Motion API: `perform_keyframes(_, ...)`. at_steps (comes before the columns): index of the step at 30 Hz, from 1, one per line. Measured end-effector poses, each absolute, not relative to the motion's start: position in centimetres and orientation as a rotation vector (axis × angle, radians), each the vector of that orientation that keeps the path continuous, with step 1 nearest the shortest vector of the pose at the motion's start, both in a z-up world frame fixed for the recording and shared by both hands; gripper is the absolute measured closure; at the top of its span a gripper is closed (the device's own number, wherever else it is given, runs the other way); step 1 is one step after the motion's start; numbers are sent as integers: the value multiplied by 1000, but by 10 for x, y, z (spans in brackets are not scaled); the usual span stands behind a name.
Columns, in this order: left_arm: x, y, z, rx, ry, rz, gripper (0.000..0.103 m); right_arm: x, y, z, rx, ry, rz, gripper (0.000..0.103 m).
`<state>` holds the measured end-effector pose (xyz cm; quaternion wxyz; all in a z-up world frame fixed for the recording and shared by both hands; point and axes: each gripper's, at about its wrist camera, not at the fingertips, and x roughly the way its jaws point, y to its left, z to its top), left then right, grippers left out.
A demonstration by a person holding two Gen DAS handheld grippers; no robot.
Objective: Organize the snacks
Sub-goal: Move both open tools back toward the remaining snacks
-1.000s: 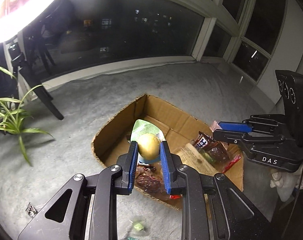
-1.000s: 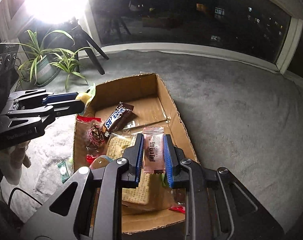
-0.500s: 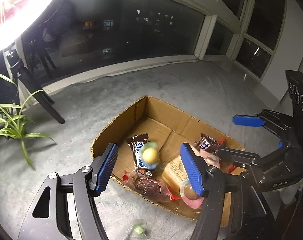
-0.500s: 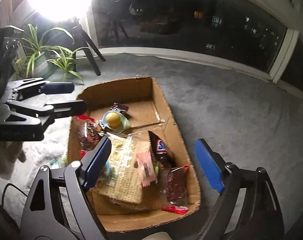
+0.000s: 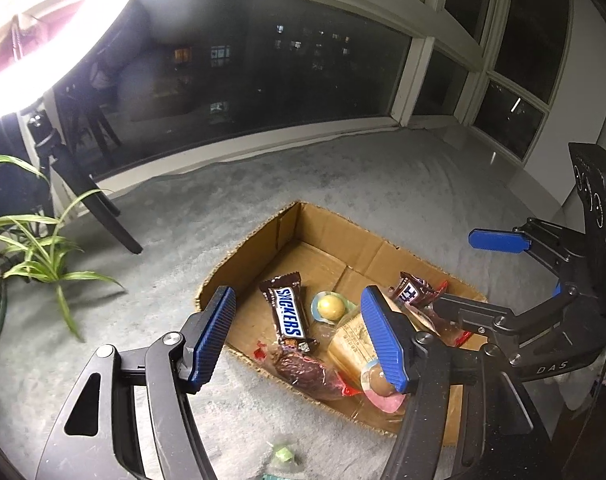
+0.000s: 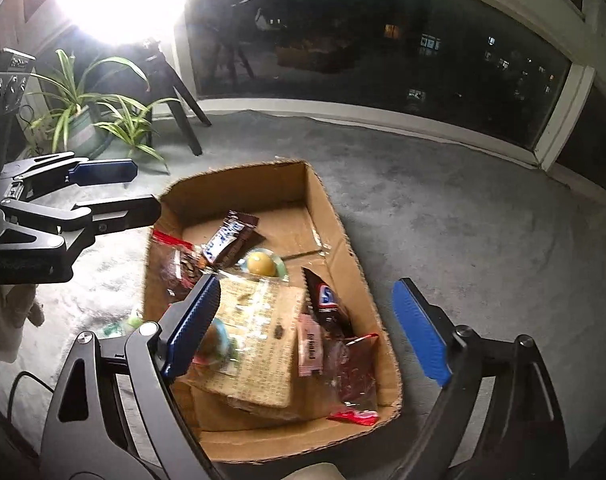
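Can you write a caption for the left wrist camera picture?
Open left gripper hovers over a cardboard box holding a Snickers bar and other snacks.

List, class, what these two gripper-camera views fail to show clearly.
- Round pink-backed snack, left wrist view: partly hidden behind the left gripper's finger.
- Green wrapper on the carpet, left wrist view: blurred.
- Pink sachet, right wrist view: print too small to read.
- Cardboard box, right wrist view: near corner covered by the right gripper.

Home: carpet [image 5: 343, 176], night windows [image 5: 243, 68], houseplant [image 6: 83, 116].

Cardboard box [image 6: 335, 216] holds snacks; right gripper [image 6: 303, 332] fingers spread wide above it, empty.
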<state>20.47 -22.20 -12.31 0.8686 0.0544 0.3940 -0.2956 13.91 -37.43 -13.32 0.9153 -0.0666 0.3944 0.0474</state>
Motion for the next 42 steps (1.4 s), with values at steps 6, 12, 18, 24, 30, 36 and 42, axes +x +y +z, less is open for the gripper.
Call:
perform_keyframes(6,195,-190,-110,79,803,-585,38,132,-354,-124,-107,789,163,13)
perform_keyframes(12,188,-133,-101,9,801,-508,38,125,-322,-119,-85,782,259,13)
perform_keyframes(18,176,-71,-105,-45,804,-410,38,115,-283,-121,-82,792,379,13)
perform_keyframes(24,160,-24,-123,-70,843,-324,38,97,-245,-140,-80,835,464,14)
perform_keyframes(30,145,-1,-148,-93,904,-291,39,90,-224,-182,-39,955,490,44)
perform_keyframes(36,139,8,-173,-129,961,-284,51,96,-222,-217,-35,1046,446,59)
perform_keyframes(42,145,10,-193,-154,1010,-295,52,105,-222,-230,-66,1089,415,59)
